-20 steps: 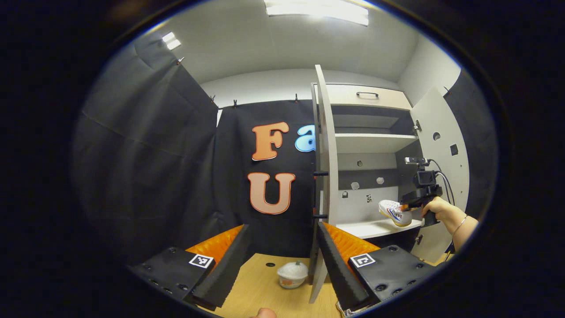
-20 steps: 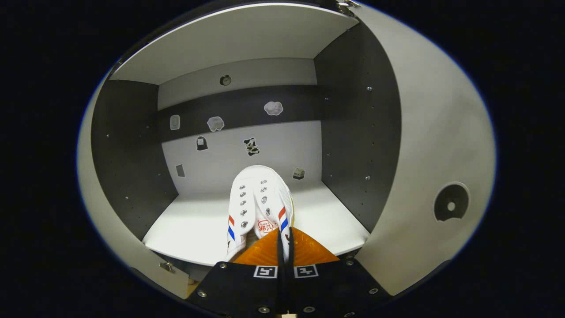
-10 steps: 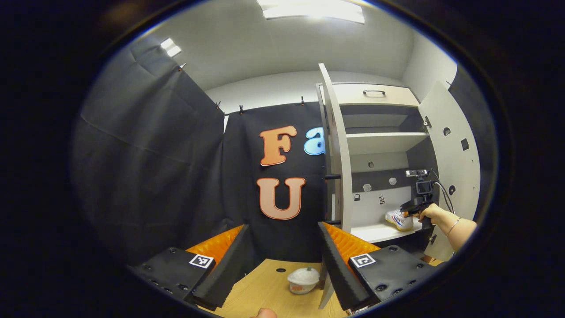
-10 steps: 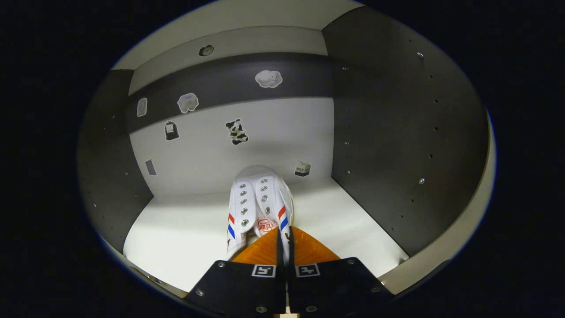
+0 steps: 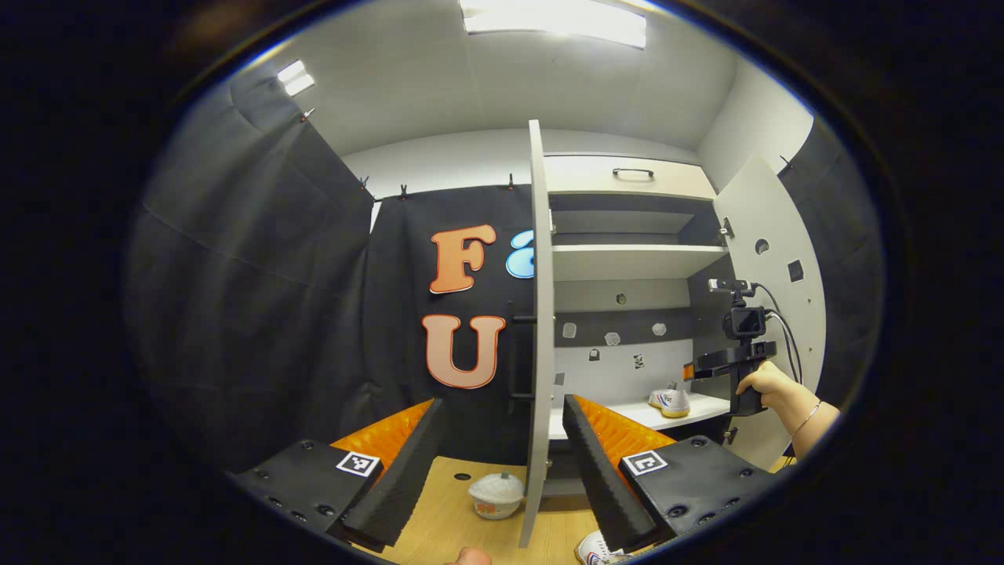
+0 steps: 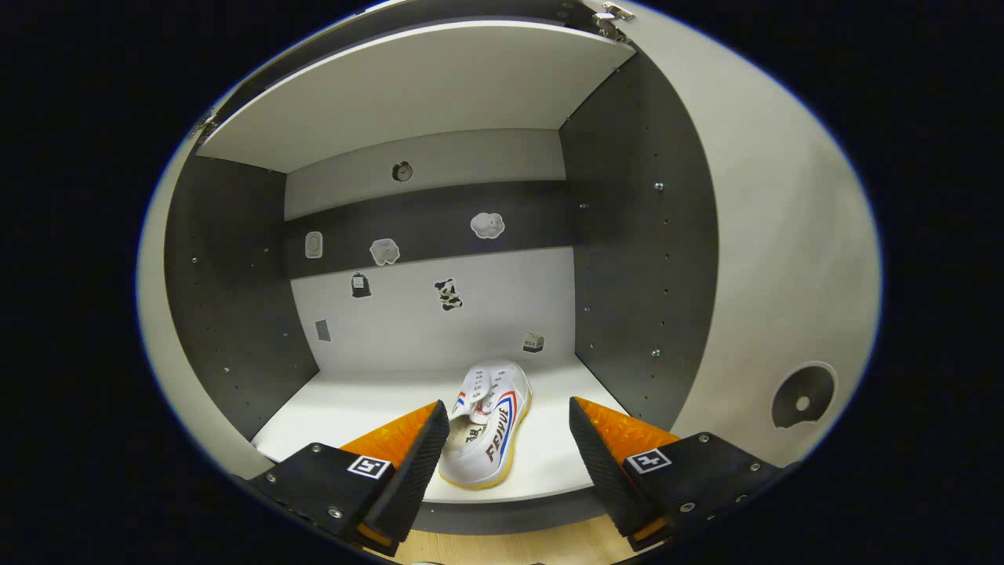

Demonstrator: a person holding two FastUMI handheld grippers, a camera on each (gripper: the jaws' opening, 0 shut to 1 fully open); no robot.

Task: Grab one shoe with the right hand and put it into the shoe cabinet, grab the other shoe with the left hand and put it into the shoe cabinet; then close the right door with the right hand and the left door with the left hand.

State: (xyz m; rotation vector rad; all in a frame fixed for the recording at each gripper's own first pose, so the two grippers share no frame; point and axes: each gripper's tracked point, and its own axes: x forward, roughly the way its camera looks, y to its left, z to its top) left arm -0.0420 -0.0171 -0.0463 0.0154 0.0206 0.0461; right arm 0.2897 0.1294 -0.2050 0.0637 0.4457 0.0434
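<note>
One shoe (image 6: 486, 435) shelved, second shoe (image 5: 596, 547) (cut off), right claw (image 6: 508, 447) spread

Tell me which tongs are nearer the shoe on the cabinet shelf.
Right. The right tongs hang open just in front of the shoe on the shelf. The left tongs are open, farther back, outside the left door.
</note>
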